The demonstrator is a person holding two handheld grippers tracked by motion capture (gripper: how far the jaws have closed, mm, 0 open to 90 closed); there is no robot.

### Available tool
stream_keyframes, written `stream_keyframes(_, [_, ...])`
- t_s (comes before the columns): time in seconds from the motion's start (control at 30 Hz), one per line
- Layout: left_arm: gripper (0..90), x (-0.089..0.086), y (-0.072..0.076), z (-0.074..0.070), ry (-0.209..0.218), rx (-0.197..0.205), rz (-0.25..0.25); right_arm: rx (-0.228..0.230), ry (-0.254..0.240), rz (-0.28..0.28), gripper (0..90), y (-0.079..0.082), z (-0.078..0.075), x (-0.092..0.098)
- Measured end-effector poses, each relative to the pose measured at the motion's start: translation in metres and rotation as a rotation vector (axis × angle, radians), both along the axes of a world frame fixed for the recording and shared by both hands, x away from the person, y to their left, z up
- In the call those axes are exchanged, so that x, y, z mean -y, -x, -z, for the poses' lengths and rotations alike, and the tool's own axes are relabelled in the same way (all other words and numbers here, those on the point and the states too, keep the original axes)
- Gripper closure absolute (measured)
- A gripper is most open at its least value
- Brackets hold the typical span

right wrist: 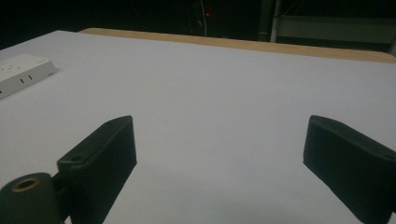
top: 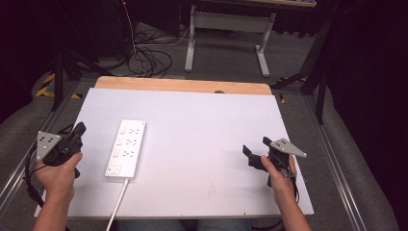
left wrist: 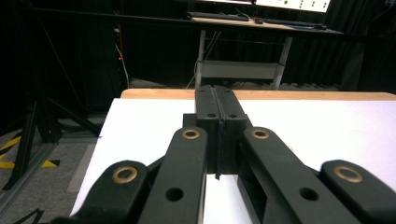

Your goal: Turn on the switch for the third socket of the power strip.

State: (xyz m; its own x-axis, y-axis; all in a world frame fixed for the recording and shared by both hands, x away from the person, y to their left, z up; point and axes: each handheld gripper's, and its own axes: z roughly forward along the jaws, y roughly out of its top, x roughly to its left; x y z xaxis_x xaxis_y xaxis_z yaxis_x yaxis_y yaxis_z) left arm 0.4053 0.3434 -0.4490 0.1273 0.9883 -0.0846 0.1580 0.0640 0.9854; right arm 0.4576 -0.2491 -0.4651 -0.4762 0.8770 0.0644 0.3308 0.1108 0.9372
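Observation:
A white power strip lies on the white table top at the left, its cable running off the front edge. My left gripper hovers at the table's left edge, just left of the strip. In the left gripper view its jaws are pressed together with nothing between them. My right gripper is held over the right part of the table, far from the strip. Its jaws stand wide apart over bare table. The strip's end shows at the far left of the right gripper view.
A wooden strip borders the table's far edge. Beyond it are a desk's white legs and loose cables on the floor. Metal rails run along both sides of the table.

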Motion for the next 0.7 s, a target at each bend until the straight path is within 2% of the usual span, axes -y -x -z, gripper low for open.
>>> stream_keyframes(0.7, [89.9, 0.0066, -0.0084, 0.0015, -0.011, -0.007, 0.022, -0.001, 0.001, 0.003, 10.2, 0.0014, 0.0006, -0.0001])
